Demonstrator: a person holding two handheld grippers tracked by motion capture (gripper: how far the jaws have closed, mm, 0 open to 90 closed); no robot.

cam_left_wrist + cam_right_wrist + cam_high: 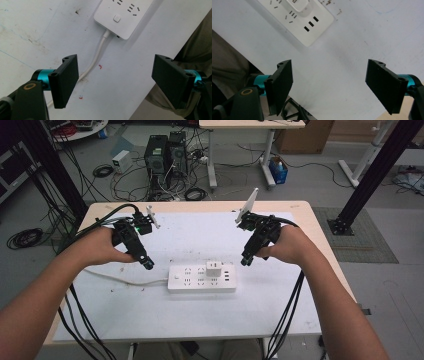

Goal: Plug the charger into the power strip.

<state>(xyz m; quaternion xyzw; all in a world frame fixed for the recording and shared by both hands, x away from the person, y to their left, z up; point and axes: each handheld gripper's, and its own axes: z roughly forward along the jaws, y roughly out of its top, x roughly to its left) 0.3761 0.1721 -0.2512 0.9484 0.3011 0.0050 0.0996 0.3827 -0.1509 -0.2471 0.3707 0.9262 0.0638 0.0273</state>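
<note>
A white power strip (201, 277) lies on the white table sheet (190, 315), with a white plug adapter (214, 268) standing in one of its sockets. Its white cord (125, 280) runs off to the left. My left gripper (146, 263) hovers just left of the strip, open, nothing between its jaws; the strip's switch end (122, 17) and cord (96, 58) lie ahead of it. My right gripper (245, 260) hangs open just right of the strip, above its USB end (312, 25). The adapter (298, 5) sits at the top edge of the right gripper view.
The wooden table's edge (320, 235) borders the white sheet. Black cables (287, 320) trail from both grippers toward the near edge. Computer towers (165, 155), loose wires and black frame posts (372, 175) stand on the floor beyond the table.
</note>
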